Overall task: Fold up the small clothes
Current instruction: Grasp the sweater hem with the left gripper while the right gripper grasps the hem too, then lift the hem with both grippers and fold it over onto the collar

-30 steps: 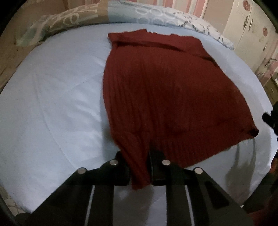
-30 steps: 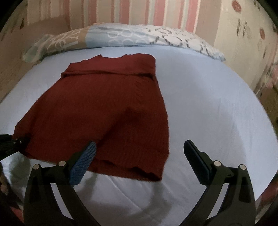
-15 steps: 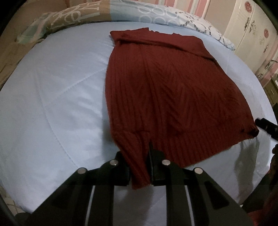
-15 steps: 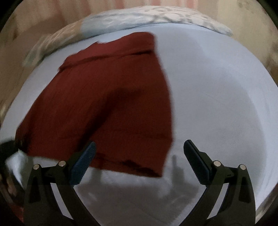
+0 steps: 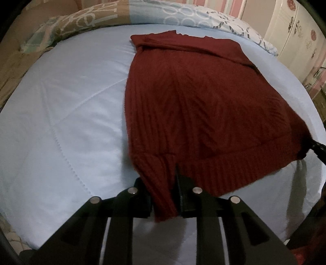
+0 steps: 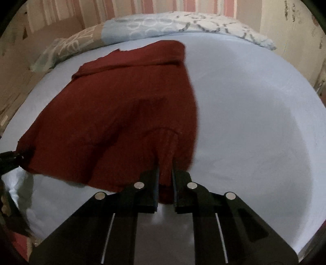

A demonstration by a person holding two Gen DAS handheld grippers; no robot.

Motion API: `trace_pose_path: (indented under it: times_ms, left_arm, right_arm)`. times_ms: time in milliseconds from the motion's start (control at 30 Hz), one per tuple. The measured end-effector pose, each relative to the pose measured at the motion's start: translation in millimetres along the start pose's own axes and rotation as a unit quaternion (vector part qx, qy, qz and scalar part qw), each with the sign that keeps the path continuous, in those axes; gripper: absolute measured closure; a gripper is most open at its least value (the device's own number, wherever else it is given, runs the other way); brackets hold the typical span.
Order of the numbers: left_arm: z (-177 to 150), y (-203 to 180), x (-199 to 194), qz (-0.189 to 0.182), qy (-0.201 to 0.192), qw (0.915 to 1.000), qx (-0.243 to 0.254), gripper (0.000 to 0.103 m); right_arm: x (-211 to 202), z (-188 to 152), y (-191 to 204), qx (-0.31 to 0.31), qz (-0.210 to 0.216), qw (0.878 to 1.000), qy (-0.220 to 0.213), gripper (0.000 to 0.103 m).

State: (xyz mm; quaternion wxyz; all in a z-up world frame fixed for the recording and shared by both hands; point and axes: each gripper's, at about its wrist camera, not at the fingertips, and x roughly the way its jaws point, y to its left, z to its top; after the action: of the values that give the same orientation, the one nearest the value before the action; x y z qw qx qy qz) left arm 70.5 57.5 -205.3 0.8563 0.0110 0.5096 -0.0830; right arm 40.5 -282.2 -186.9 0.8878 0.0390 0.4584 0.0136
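Observation:
A dark red ribbed knit sweater lies spread on a pale blue bed sheet, its far end folded over near the pillows. My left gripper is shut on the sweater's near left hem corner. My right gripper is shut on the sweater's near right hem corner. The right gripper's tip shows at the right edge of the left wrist view, and the left gripper's tip shows at the left edge of the right wrist view. The hem between them is lifted slightly off the sheet.
Patterned pillows line the far side of the bed, also in the right wrist view. A white cabinet stands at the far right. A striped wall is behind the bed.
My right gripper was open above the sheet; it moved down and left to the hem corner and has shut on it. My left gripper kept its hold.

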Motion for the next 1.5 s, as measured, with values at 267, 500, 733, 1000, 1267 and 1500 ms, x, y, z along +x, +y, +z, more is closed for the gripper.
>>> trace_pose_path:
  times_ms: [267, 500, 733, 1000, 1267, 1500]
  left_arm:
    - [-0.5, 0.1, 2.2, 0.005, 0.001, 1.0000, 0.002, 0.078]
    - [-0.5, 1.0, 2.7, 0.007, 0.001, 1.0000, 0.001, 0.077]
    - [-0.3, 1.9, 5.6, 0.008, 0.006, 0.9999, -0.002, 0.074]
    - [-1.0, 0.3, 8.3, 0.010, 0.006, 0.9999, 0.002, 0.077]
    - [-2.5, 9.2, 9.2, -0.019, 0.000, 0.9998, -0.010, 0.090]
    - [-5.9, 13.9, 0.5, -0.030, -0.013, 0.9993, -0.017, 0.091]
  right_arm:
    - [6.9, -20.5, -36.2, 0.056, 0.003, 0.998, 0.025, 0.057]
    - [-31.8, 7.8, -17.5, 0.043, -0.018, 0.998, -0.034, 0.003]
    - [31.9, 11.4, -17.7, 0.073, -0.018, 0.995, 0.060, 0.022]
    - [42.5, 4.8, 0.7, 0.037, -0.020, 0.997, 0.072, 0.063]
    - [35.8, 3.8, 11.0, 0.028, 0.005, 0.998, 0.060, 0.088]
    - [13.7, 4.5, 13.7, 0.006, 0.026, 0.999, 0.042, 0.089]
